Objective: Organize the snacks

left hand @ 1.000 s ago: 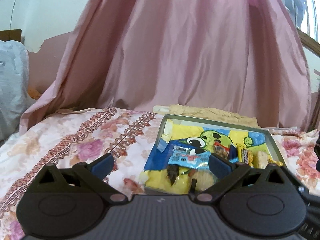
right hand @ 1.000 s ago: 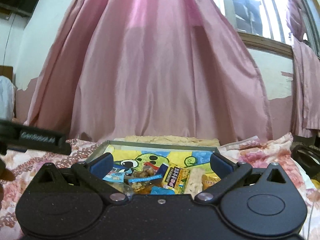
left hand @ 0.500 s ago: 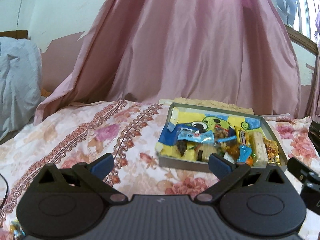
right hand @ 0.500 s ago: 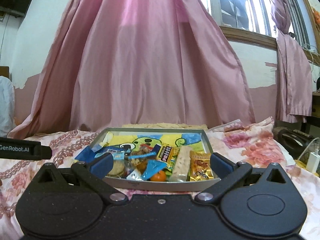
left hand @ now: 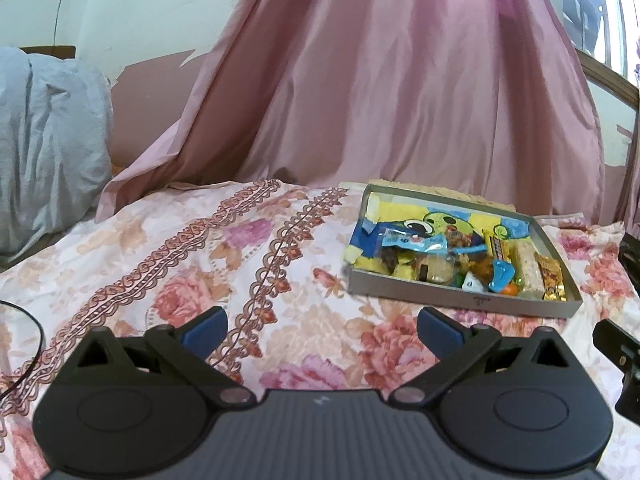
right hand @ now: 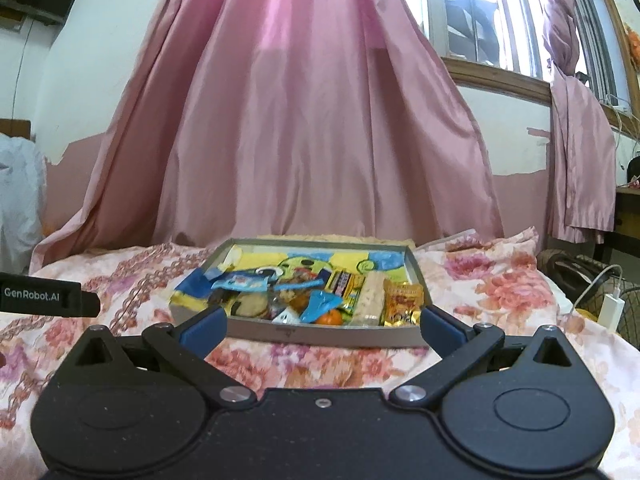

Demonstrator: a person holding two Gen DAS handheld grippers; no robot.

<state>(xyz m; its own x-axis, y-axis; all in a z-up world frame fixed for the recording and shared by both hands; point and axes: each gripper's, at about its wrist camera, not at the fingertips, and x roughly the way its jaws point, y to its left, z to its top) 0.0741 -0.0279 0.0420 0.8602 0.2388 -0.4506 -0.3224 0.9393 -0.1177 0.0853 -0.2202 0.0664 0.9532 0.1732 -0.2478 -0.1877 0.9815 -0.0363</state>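
A shallow grey tray (left hand: 460,303) (right hand: 320,336) with a yellow and blue cartoon lining lies on the floral bedspread (left hand: 240,256). Several wrapped snacks crowd its near half, among them a blue packet (left hand: 414,242) (right hand: 240,282), a pale cereal bar (left hand: 527,266) (right hand: 370,294) and an orange-gold packet (left hand: 551,276) (right hand: 402,304). My left gripper (left hand: 322,330) is open and empty, low over the bedspread, with the tray ahead to its right. My right gripper (right hand: 322,322) is open and empty too, facing the tray's near wall.
A pink curtain (left hand: 380,80) hangs behind the bed. A grey pillow (left hand: 48,148) lies at the far left. A black cable (left hand: 24,348) loops at the left edge. On the right are a white charger with cord (right hand: 610,306) and a dark bag (right hand: 568,268).
Both grippers have pulled back from the tray, which now sits farther off and fully in view. Both stay open and empty.
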